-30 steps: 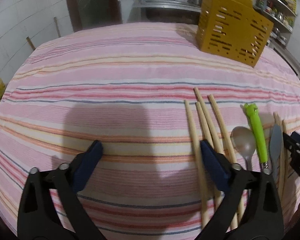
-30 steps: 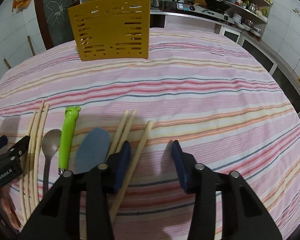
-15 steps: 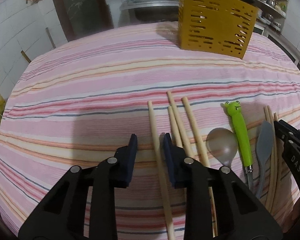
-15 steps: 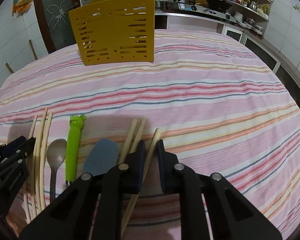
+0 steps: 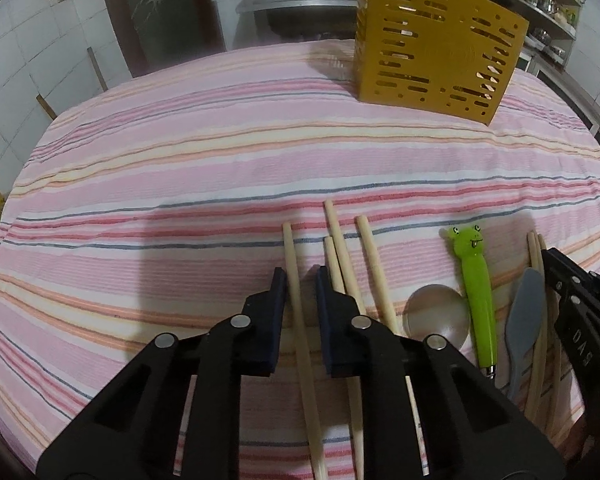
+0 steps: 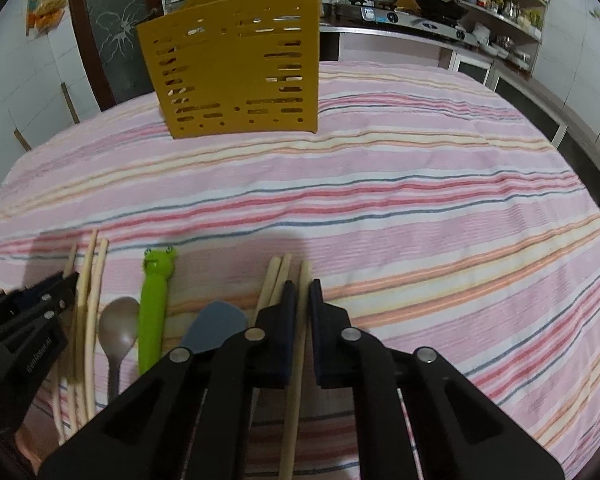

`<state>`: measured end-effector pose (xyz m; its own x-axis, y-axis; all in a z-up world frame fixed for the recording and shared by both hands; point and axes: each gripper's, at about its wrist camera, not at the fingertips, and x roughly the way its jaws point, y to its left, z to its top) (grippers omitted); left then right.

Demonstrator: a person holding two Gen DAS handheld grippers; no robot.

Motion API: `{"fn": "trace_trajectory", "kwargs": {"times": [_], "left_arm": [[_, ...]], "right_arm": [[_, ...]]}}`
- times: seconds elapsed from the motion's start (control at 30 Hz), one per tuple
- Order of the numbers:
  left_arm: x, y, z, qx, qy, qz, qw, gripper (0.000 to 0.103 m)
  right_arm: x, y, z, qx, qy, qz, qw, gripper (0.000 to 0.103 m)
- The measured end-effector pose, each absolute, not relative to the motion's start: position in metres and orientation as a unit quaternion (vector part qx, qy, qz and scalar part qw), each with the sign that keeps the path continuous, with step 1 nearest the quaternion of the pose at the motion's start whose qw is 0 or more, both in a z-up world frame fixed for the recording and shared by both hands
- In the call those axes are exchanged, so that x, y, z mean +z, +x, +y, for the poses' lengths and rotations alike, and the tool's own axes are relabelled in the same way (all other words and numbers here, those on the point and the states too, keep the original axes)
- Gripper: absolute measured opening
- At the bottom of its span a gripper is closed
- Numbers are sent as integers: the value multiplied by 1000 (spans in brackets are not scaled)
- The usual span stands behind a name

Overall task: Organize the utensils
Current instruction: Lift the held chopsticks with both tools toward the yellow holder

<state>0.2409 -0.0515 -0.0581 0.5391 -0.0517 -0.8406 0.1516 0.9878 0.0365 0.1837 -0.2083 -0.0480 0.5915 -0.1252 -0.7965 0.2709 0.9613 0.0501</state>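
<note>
Bamboo chopsticks lie on the striped cloth (image 5: 180, 184), well short of the yellow holder (image 5: 436, 48). The left gripper (image 5: 300, 280) has just been closing and pinches 1 chopstick (image 5: 290, 256), the outermost from the frog-handled tool (image 5: 474, 276). The right gripper (image 6: 300, 292), nearly shut, clamps another chopstick (image 6: 303, 276) beyond the grey spatula (image 6: 216, 324). Each stick is held near mid-length on narrow pads, so it could pivot or slip when lifted, then miss the holder's mouth.
</note>
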Motion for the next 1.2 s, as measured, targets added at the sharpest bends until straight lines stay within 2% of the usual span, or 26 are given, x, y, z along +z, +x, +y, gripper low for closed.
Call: {"fn": "trace_trajectory", "kwargs": {"times": [0.07,0.5,0.97,1.2], "left_arm": [[-58,240,-48,-59,45,475,877,7],[-39,230,-27,-57,1,449,892,4],[39,183,-11,-68,-24,302,951,4],[63,167,-15,-68,-24,259,963,4]], "right_arm": [[-44,184,-213,-99,97,434,890,7],[-26,174,-227,-73,125,403,904,6],[32,145,-230,-48,126,282,950,6],[54,127,-235,-50,118,217,968,6]]}}
